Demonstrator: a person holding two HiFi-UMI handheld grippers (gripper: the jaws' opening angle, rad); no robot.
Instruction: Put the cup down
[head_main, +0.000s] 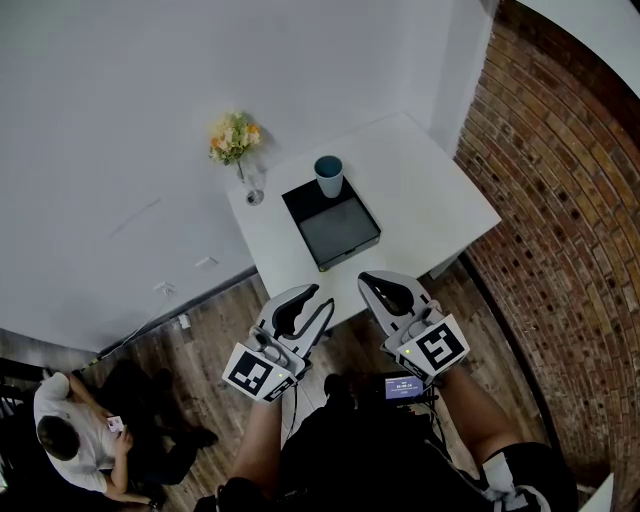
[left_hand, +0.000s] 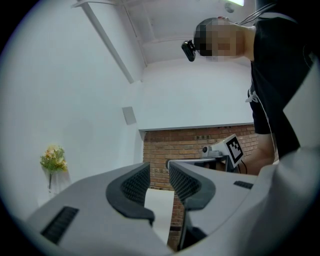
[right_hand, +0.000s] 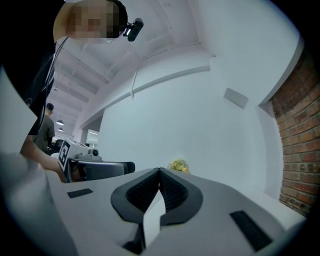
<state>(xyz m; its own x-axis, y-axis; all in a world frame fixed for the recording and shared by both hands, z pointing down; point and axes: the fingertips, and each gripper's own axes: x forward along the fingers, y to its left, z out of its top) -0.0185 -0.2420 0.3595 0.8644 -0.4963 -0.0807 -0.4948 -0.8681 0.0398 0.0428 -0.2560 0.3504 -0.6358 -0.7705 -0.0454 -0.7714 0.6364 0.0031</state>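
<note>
Smooth white table (head_main: 420, 180) bears a tapered blue cup (head_main: 328, 175); left hand-held gripper (left_hand: 159, 174) parted, right hand-held gripper (right_hand: 159, 174) clenched.

Table (head_main: 440, 190) near edge: hidden behind the left gripper (head_main: 305, 293) and the right gripper (head_main: 372, 279)
Cup (head_main: 328, 176) inside: too dark to tell any contents
Seated person (head_main: 75, 425): holds a small pale item (head_main: 115, 424), too small to tell (lower body lost in shadow)
Screen (head_main: 405, 387) print: too small to read
Wearer's legs (head_main: 500, 440): cut by the bottom edge
</note>
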